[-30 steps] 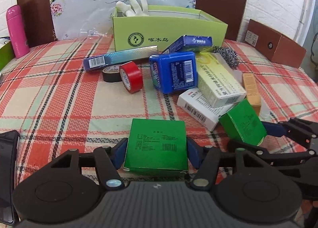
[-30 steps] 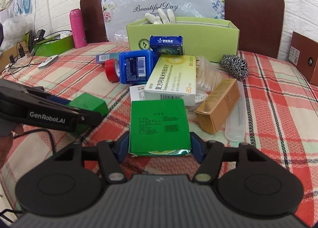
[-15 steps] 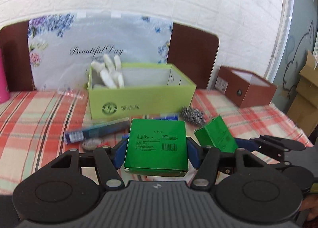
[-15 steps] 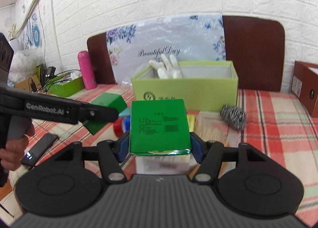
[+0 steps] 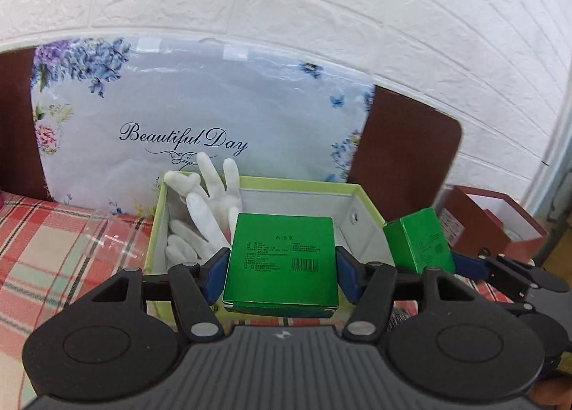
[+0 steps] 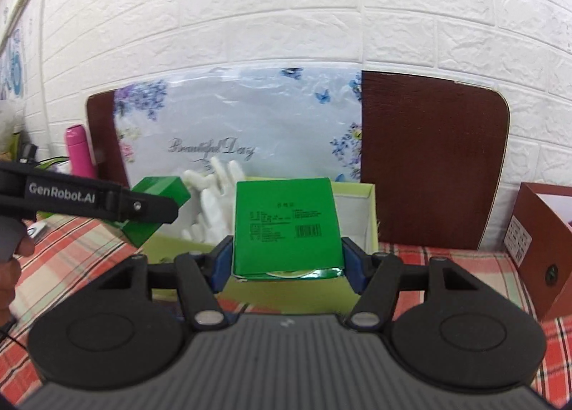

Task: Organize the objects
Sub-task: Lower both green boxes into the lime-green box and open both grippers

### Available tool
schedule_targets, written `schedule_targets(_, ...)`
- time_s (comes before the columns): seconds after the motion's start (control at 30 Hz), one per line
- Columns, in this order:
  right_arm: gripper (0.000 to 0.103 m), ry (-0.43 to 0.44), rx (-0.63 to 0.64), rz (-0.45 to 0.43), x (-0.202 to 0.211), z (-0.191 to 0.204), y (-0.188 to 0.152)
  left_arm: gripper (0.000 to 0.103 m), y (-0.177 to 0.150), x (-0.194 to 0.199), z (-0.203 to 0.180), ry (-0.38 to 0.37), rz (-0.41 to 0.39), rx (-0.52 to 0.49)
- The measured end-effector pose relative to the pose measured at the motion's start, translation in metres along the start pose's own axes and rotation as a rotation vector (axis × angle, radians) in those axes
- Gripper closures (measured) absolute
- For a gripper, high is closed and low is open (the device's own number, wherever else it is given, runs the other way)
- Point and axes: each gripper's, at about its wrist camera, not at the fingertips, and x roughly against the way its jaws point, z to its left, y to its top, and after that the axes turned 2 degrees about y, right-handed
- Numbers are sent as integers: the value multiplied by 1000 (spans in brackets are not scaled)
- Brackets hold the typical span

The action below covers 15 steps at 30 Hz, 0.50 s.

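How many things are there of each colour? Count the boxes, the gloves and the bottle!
Green boxes held in grippers: 2
Lime-green open box: 1
Brown box: 1
White gloves: 2, maybe more
Pink bottle: 1
Total: 7

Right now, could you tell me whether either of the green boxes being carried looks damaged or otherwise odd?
Yes: the green box in the right gripper is open at its near end, the flap bent with something pale showing inside. The green box in the left gripper looks closed and square.
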Motion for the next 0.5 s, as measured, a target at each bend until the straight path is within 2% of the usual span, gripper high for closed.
schedule_targets(0.27, 42, -66, 23, 129, -94, -16, 8, 39, 17, -78, 15, 54, 88, 71)
schedule_targets(0.5, 41, -94, 74, 175, -136, -15, 6, 37, 15, -116, 19, 50, 115, 86)
